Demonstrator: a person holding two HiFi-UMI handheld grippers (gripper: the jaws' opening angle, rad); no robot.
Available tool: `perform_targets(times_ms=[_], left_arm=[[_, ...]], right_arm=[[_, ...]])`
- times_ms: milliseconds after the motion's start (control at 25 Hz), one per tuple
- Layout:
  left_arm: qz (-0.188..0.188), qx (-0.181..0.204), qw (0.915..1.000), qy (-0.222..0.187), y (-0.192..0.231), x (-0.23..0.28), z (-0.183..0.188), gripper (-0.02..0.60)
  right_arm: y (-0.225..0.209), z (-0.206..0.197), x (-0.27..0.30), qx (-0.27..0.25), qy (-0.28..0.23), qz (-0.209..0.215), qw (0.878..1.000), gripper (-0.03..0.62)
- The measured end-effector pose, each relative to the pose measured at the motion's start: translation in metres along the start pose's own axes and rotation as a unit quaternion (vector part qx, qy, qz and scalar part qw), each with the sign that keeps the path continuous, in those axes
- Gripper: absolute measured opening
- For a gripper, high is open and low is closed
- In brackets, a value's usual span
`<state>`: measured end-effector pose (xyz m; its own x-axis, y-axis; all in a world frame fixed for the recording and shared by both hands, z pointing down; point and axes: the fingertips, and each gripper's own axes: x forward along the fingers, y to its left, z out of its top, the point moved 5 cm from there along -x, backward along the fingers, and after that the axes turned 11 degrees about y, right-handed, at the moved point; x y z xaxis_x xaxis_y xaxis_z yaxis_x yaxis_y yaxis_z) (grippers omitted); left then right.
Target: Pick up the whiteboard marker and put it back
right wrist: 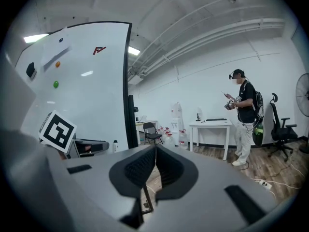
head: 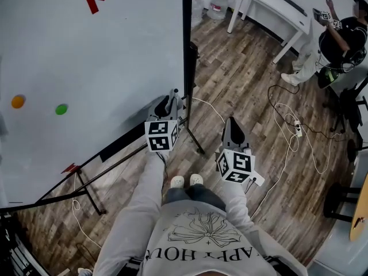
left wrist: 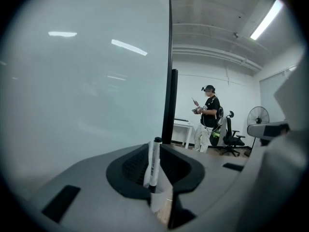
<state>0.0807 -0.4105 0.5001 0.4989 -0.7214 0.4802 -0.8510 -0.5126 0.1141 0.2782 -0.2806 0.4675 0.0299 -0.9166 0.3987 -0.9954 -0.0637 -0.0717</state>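
Observation:
The whiteboard marker [left wrist: 154,164], a white barrel with a black cap on top, stands upright between the jaws of my left gripper [left wrist: 156,151], which is shut on it. In the head view the left gripper [head: 172,98] hangs by the right edge of the whiteboard [head: 86,68], near its black side post [head: 187,50]. My right gripper [head: 232,123] is to its right over the wood floor. In the right gripper view the right gripper [right wrist: 155,152] has its pads together with nothing between them.
An orange magnet [head: 18,101] and a green magnet [head: 61,109] stick to the board. The board's black stand legs [head: 195,145] and white cables [head: 287,137] lie on the floor. A white table [head: 270,4] and another person [head: 339,39] are at the far right.

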Motion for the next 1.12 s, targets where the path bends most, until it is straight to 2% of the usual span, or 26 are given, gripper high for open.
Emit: perform_targets(times_ms=[280,440,720,880,1120], left_arm=[[0.014,-0.001,0.999,-0.042,0.002,-0.042,0.017,0.063],[0.015,0.003,0.9975,-0.069,-0.002,-0.072,0.024,0.032],[0.043,0.003,0.9923,-0.116,-0.002,-0.12,0.037,0.014],[0.061,0.015,0.99,-0.127,0.001,-0.138,0.041,0.012],[0.081,0.013,0.9883,-0.129,0.008,-0.156,0.035,0.011]], right_arm=[[0.019,0.011,-0.002,-0.019,-0.017,0.017,1.0,0.003],[0.032,0.017,-0.005,-0.029,-0.028,0.028,0.999,0.003],[0.054,0.028,-0.009,-0.034,-0.045,0.048,0.997,0.003],[0.065,0.035,-0.012,-0.04,-0.055,0.058,0.996,0.003],[0.073,0.042,-0.017,-0.043,-0.068,0.065,0.995,0.003]])
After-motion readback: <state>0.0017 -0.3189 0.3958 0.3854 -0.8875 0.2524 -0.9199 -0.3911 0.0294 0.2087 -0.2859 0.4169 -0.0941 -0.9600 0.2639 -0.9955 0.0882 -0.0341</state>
